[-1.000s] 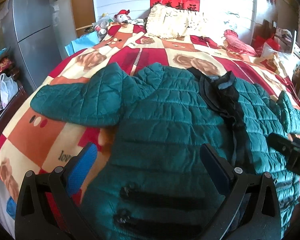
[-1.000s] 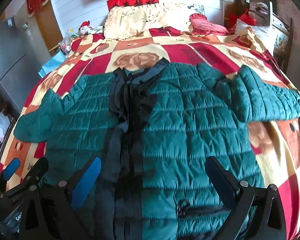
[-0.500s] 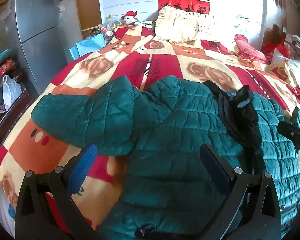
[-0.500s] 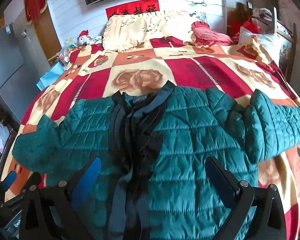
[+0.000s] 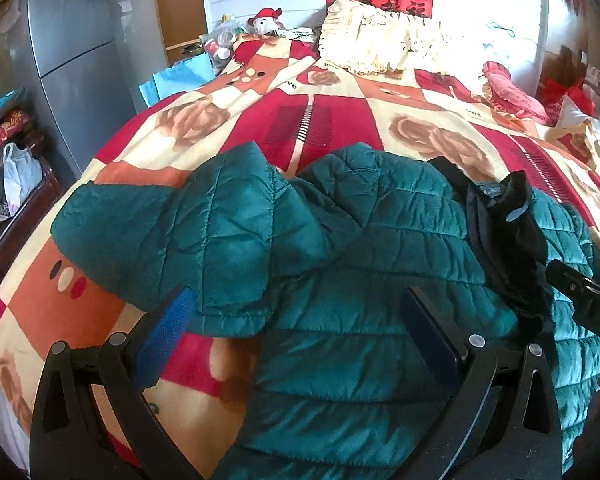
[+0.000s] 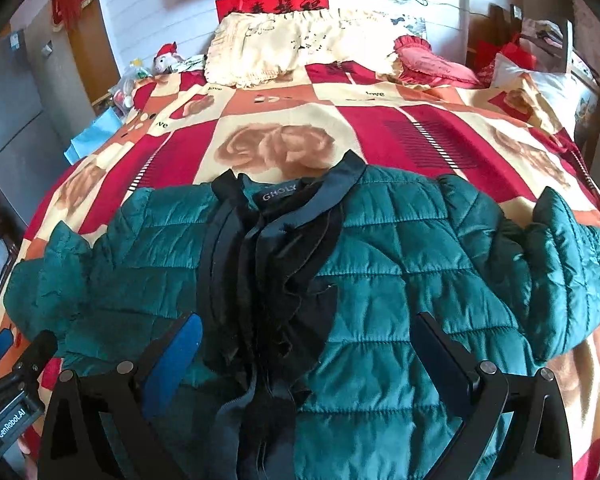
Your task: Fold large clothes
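The left gripper (image 5: 296, 328) hangs with its jaws spread wide and nothing between them, just above the jacket's left sleeve (image 5: 172, 248), whose cuff hem lies right in front of the blue pad. The right gripper (image 6: 306, 356) is likewise spread and empty, poised over the chest of the jacket (image 6: 400, 280) beside the black zip placket (image 6: 268, 272).

The green quilted jacket lies front-up and spread on the patterned bedspread (image 6: 380, 128), collar (image 6: 280, 196) pointing away toward the cream pillow (image 6: 300, 48), so its long axis runs straight ahead from both grippers. Each sleeve sticks out sideways, across that axis: the left sleeve toward the fridge (image 5: 72, 60) side, the right sleeve (image 6: 572, 272) toward the bed's other edge.

The left gripper is much nearer to a sleeve than the right one is (its cuff sits almost between the jaws). My guess is that the fold begins there: pinch the cuff and carry it inward across the chest, toward the placket. The right sleeve lies well off to the right gripper's side, so that arm would need to reach outward first.
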{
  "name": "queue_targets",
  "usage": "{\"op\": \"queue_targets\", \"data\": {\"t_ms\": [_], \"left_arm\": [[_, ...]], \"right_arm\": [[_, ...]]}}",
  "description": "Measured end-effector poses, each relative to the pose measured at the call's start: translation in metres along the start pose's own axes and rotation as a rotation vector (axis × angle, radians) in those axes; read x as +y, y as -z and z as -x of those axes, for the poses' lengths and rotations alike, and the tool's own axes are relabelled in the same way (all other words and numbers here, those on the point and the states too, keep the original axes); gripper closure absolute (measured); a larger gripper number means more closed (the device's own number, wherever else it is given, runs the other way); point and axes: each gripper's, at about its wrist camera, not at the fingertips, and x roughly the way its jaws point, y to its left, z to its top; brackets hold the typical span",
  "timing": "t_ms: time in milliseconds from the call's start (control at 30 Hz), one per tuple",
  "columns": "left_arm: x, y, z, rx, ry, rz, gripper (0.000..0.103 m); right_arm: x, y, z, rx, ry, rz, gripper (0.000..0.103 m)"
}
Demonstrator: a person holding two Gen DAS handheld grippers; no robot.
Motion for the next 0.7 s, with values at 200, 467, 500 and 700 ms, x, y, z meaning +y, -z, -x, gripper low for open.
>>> {"op": "queue_targets", "data": {"t_ms": [200,467,500,700], "left_arm": [[0.005,-0.003,-0.009,0.008,0.003,0.007,0.0],[0.024,-0.007,-0.018,0.012,-0.012,0.027,0.0],[0.027,-0.008,-0.019,0.014,-0.016,0.03,0.0],[0.061,-0.011,-0.032,0.031,-0.024,0.073,0.0]], "right_arm": [[0.008,-0.004,-0.012,0.0,-0.007,0.001,0.0],[0.018,-0.001,-0.017,0.009,-0.009,0.025,0.0],[0.019,-0.001,-0.017,0.01,-0.01,0.026,0.0],[0.027,0.0,-0.022,0.019,-0.016,0.052,0.0]]}}
